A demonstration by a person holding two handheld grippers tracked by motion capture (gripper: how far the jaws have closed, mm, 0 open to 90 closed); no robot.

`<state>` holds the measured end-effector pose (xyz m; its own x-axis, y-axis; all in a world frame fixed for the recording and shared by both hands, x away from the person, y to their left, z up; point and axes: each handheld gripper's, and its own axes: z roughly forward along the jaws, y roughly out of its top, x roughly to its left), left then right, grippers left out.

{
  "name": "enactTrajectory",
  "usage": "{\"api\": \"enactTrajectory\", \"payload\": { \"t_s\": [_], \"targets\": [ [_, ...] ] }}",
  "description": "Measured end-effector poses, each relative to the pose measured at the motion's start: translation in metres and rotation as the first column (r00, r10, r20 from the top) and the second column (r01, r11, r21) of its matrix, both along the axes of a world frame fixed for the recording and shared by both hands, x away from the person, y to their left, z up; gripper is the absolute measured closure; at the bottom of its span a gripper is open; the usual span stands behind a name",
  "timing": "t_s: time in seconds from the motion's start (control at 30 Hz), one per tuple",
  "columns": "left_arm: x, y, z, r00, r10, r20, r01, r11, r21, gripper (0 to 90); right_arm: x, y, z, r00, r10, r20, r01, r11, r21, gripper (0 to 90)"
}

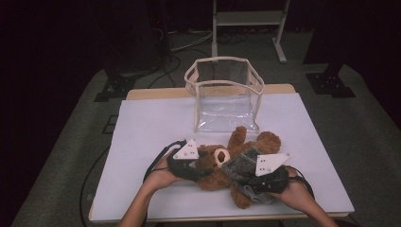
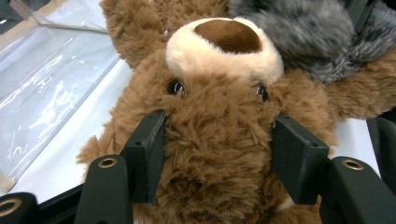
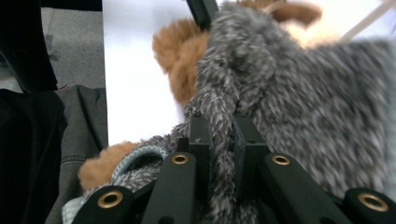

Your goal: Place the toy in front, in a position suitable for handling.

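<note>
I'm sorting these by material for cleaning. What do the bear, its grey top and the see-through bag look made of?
Teddy bear: brown plush, long shaggy pile.
Grey garment: fuzzy mottled knit or fleece, apparently.
Bag: clear glossy plastic, probably vinyl, with reflections; beige fabric-like trim.

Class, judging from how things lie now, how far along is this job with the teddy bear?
Done: teddy bear lies on the table, partly in its grey fleece garment. In hand: left gripper brackets the head; right gripper pinches the fleece. Left: the clear bag stands empty.
</note>
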<state>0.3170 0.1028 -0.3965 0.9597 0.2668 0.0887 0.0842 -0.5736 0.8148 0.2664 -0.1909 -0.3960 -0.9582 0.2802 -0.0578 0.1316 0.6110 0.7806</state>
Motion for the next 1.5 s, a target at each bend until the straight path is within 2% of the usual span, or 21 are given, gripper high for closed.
{"api": "enactTrajectory", "payload": {
  "t_s": [0.07,0.1,0.13,0.2,0.3,0.37,0.47,0.63,0.7,0.83,0.9,1.0,1.1,1.13,1.17,1.2,1.3,1.33,1.5],
  "targets": [
    [-0.001,-0.001,0.001,1.0,-0.001,0.004,0.001,1.0,0.007,39.4,-0.006,-0.012,-0.006,0.9997,-0.019,-0.014,0.019,0.9998,-0.006,79.6],
    [-0.001,-0.001,0.001,1.0,-0.001,0.004,0.001,1.0,0.007,39.5,-0.006,-0.012,-0.006,0.9997,-0.019,-0.014,0.019,0.9998,-0.006,79.6],
    [-0.001,-0.001,0.002,1.0,-0.002,0.007,0.002,0.9999,0.014,39.5,-0.011,-0.019,-0.008,0.999,-0.033,-0.03,0.032,0.9995,-0.006,79.6],
    [-0.002,-0.003,0.002,1.0,-0.002,0.007,0.002,0.9999,0.01,39.7,-0.015,-0.021,-0.007,0.999,-0.035,-0.027,0.035,0.9994,-0.002,79.6],
    [-0.001,-0.003,0.002,1.0,-0.001,0.009,0.001,0.9999,0.013,39.9,-0.016,-0.017,-0.003,0.9994,-0.025,-0.025,0.026,0.9995,0.016,79.6],
    [-0.001,-0.002,0.002,0.9999,-0.009,0.011,0.008,0.9998,0.017,39.8,-0.014,-0.003,0.003,0.9999,0.013,-0.009,-0.013,0.9995,0.03,79.5],
    [0.0,0.0,0.001,1.0,-0.006,0.0,0.006,1.0,0.006,38.4,-0.013,0.011,0.0,0.9992,0.041,0.0,-0.041,0.999,0.015,79.5],
    [-0.001,0.001,0.0,0.9999,-0.015,0.002,0.015,0.9999,0.008,38.3,-0.014,0.008,-0.01,0.9992,0.034,-0.019,-0.035,0.9994,-0.001,79.5],
    [-0.002,0.001,0.001,0.9997,-0.023,0.001,0.023,0.9997,0.011,38.5,-0.019,-0.004,-0.012,0.9995,0.009,-0.03,-0.009,1.0,-0.004,79.5],
    [-0.003,0.0,0.0,0.9987,-0.051,0.003,0.051,0.9985,0.02,39.1,-0.02,-0.009,0.001,0.9999,-0.008,0.012,0.008,0.9997,0.021,79.5],
    [-0.004,-0.001,0.0,0.9986,-0.054,0.004,0.053,0.9984,0.02,39.0,-0.016,-0.003,0.011,0.9987,-0.007,0.05,0.005,0.9993,0.037,79.4],
    [-0.004,0.001,-0.001,0.9982,-0.059,0.006,0.059,0.9981,0.018,38.7,-0.007,0.007,0.019,0.9965,-0.009,0.083,0.005,0.9985,0.055,79.3],
    [-0.005,0.002,-0.002,0.9982,-0.06,0.005,0.06,0.998,0.02,38.3,-0.001,0.013,0.019,0.9962,-0.008,0.087,0.003,0.9984,0.056,79.3],
    [-0.005,0.002,-0.003,0.998,-0.063,0.004,0.063,0.9979,0.019,38.2,0.001,0.014,0.013,0.995,-0.01,0.099,0.007,0.9996,0.026,79.4],
    [-0.006,0.003,-0.003,0.998,-0.064,0.005,0.064,0.9978,0.016,38.2,0.001,0.014,0.013,0.995,-0.01,0.099,0.007,0.9996,0.026,79.4],
    [-0.006,0.003,-0.003,0.9981,-0.062,0.004,0.062,0.998,0.015,38.2,0.0,0.009,0.009,0.9961,-0.021,0.085,0.019,0.9996,0.02,79.4],
    [-0.007,0.003,-0.002,0.9978,-0.066,0.01,0.066,0.9976,0.023,38.1,-0.004,0.0,0.006,0.996,-0.031,0.084,0.031,0.9995,0.003,79.4],
    [-0.007,0.002,-0.002,0.9979,-0.065,0.008,0.065,0.9976,0.025,38.0,-0.008,-0.01,0.005,0.9955,-0.047,0.082,0.047,0.9989,0.001,79.4],
    [-0.006,0.001,-0.002,0.9975,-0.07,0.01,0.07,0.9971,0.03,38.0,-0.007,-0.016,0.019,0.9903,-0.07,0.12,0.069,0.9975,0.013,79.2]
  ]
}}
